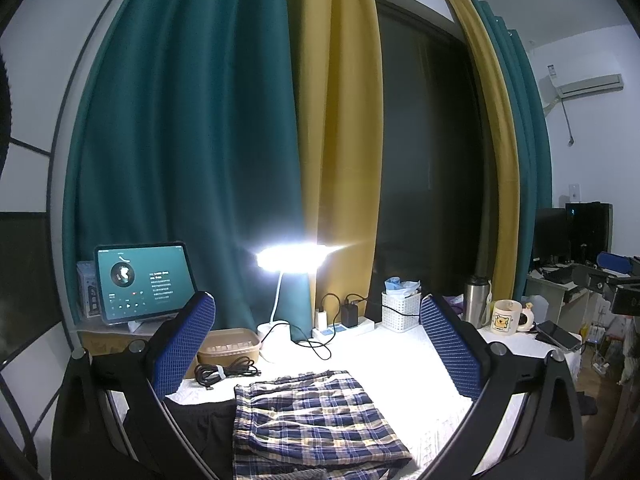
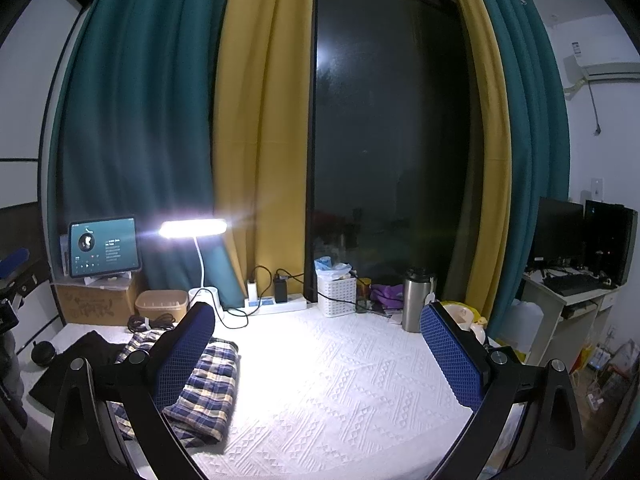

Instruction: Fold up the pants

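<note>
Blue and cream plaid pants (image 1: 316, 420) lie folded flat on the white quilted table cover (image 1: 400, 364), waistband toward the lamp. My left gripper (image 1: 320, 340) hangs open above them, nothing between its blue padded fingers (image 1: 182, 344). In the right wrist view the same plaid pants (image 2: 212, 384) lie at the left, partly behind the left finger. My right gripper (image 2: 318, 348) is open over the bare white cover (image 2: 340, 380), to the right of the pants and apart from them.
A black garment (image 1: 200, 420) lies left of the pants. Along the back stand a lit desk lamp (image 1: 292, 258), a tablet (image 1: 142, 286), a power strip (image 1: 344, 326), a white basket (image 1: 400, 312), a steel flask (image 1: 476, 300), a mug (image 1: 507, 317) and a coiled cable (image 1: 224, 372).
</note>
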Demonstrator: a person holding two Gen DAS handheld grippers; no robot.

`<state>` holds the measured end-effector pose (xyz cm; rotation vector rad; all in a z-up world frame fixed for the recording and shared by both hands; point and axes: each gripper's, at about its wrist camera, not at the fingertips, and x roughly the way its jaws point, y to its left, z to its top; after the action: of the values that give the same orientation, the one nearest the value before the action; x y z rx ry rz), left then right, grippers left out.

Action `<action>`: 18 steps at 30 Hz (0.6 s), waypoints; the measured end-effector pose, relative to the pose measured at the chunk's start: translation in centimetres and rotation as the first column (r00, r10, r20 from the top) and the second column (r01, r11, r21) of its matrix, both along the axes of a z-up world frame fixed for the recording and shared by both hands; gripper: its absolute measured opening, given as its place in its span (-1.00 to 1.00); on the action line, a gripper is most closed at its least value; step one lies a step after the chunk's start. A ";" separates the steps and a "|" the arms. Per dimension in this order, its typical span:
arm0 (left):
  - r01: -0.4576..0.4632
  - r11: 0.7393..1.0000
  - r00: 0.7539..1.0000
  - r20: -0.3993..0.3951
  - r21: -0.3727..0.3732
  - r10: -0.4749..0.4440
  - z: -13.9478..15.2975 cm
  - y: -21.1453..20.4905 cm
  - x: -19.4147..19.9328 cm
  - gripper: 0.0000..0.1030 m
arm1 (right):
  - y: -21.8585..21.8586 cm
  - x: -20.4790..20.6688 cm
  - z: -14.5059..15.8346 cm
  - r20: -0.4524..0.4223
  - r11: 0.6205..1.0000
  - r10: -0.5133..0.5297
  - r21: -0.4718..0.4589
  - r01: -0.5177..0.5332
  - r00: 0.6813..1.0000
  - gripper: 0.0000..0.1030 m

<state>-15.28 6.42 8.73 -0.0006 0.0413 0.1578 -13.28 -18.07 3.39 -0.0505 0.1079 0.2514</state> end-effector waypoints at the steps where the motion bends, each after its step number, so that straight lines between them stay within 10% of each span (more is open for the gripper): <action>1: 0.000 1.000 1.000 0.000 0.001 0.000 0.0 0.0 0.0 0.98 | 0.0 0.0 0.0 -0.001 1.000 0.000 0.000 0.000 1.000 1.00; 18: -0.002 1.000 1.000 -0.014 0.001 0.002 -0.1 0.0 -0.2 0.98 | -0.2 0.2 -0.1 -0.005 1.000 0.010 0.000 -0.010 1.000 1.00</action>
<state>-15.44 6.40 8.60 0.0013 0.0552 0.1594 -13.07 -18.31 3.34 -0.0505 0.1130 0.2614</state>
